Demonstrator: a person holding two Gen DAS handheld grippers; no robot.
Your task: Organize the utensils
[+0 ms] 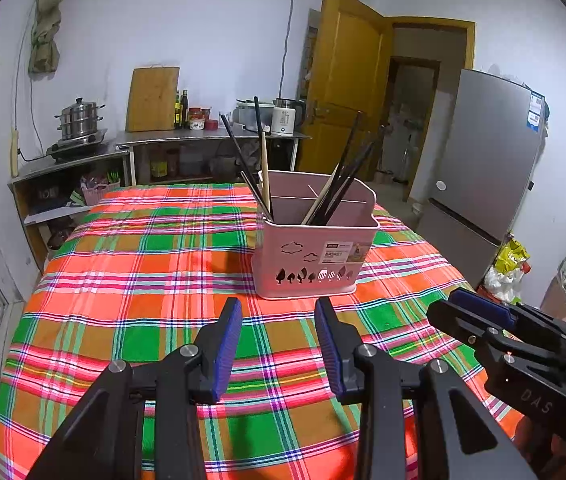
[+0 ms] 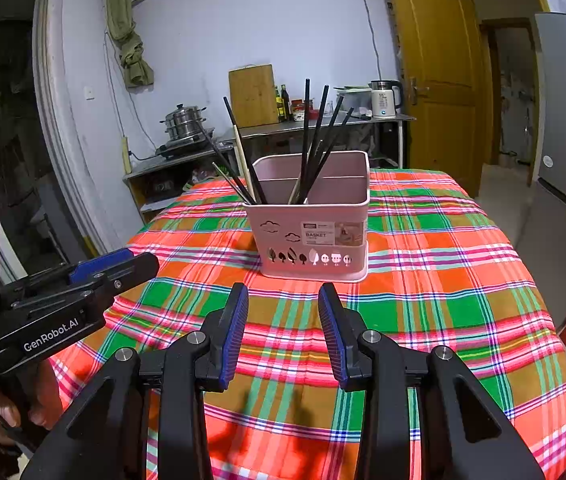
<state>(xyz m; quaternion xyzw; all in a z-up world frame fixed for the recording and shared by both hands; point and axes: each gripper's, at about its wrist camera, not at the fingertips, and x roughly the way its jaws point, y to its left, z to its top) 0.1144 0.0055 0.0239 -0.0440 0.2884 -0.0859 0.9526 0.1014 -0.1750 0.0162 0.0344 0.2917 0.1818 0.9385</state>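
A pink utensil basket [image 1: 311,256] stands on the plaid tablecloth [image 1: 155,264], also in the right wrist view [image 2: 315,236]. It holds several black chopsticks [image 1: 339,176] and pale wooden ones [image 1: 265,168] in its compartments; they also show in the right wrist view [image 2: 315,140]. My left gripper [image 1: 279,320] is open and empty, just short of the basket. My right gripper [image 2: 283,312] is open and empty too, beside it; it shows at the right of the left wrist view [image 1: 459,304].
A steel counter [image 1: 187,136] with a kettle [image 1: 285,118], bottles and a cutting board [image 1: 153,98] runs along the back wall. A steamer pot [image 1: 79,118] sits at the left. A fridge [image 1: 487,160] and a yellow door [image 1: 343,80] stand at the right.
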